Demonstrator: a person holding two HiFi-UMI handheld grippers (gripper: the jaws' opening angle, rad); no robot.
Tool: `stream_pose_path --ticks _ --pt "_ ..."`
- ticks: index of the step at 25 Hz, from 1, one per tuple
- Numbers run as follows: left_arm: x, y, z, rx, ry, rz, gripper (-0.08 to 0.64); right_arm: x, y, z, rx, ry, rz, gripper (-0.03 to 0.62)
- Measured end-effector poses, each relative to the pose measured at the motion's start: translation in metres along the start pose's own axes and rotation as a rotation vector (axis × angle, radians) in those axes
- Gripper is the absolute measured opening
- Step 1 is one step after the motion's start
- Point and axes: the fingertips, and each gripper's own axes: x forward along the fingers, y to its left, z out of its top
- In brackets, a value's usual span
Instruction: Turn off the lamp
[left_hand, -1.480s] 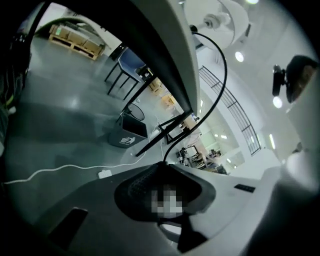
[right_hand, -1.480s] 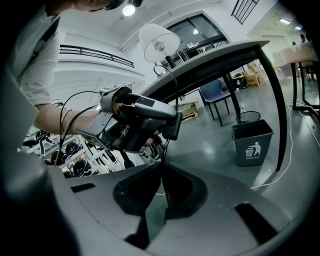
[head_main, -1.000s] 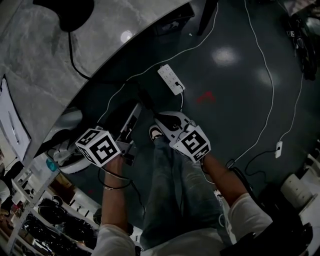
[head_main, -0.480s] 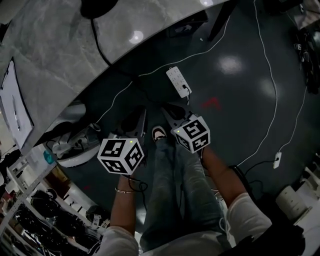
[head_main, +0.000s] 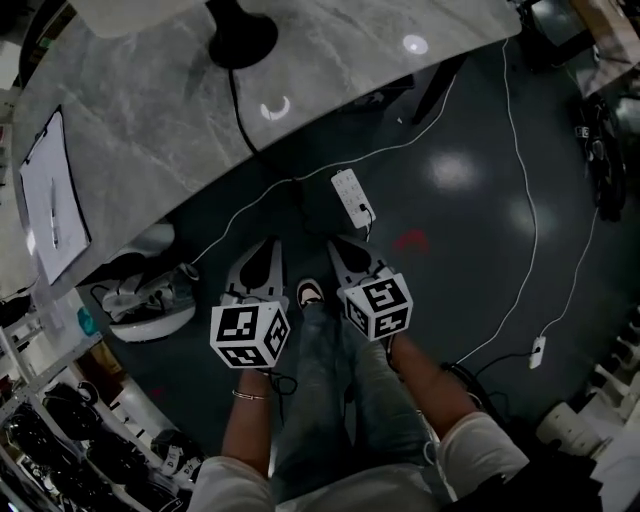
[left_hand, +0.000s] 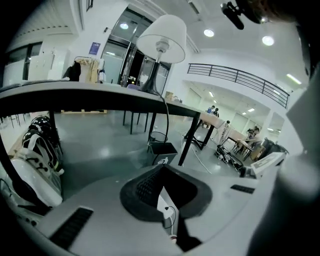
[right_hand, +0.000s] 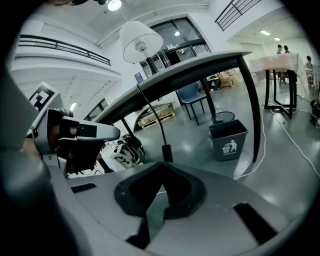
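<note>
Grey table (head_main: 150, 130), lamp (head_main: 240, 40) at its far edge; near, left gripper (head_main: 270, 244), jaws just closing, right gripper (head_main: 336, 243) pinched together, both empty.

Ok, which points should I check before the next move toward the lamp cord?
1. Left gripper open: not ok, jaws have just been closing, now together, nothing between.
2. Right gripper open: not ok, jaws together, empty.
3. Dark block on the cord, likely the switch, in sight: ok, hanging below the table.
4. Lamp already off: cannot tell.
5. Power strip clear of the shoe: ok.
</note>
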Motion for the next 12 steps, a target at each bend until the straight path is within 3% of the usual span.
stream_pose_path --ticks 8,12 --pt "-0.043 -0.017 0.053 -0.018 -0.072 0.044 0.008 -0.048 0.022 0.078 -0.053 -0.037 -0.115 0.0" --pt "-0.077 -0.028 0.081 -0.026 -0.105 0.087 0.008 -0.085 0.036 0.125 -0.035 -0.083 -0.162 0.0"
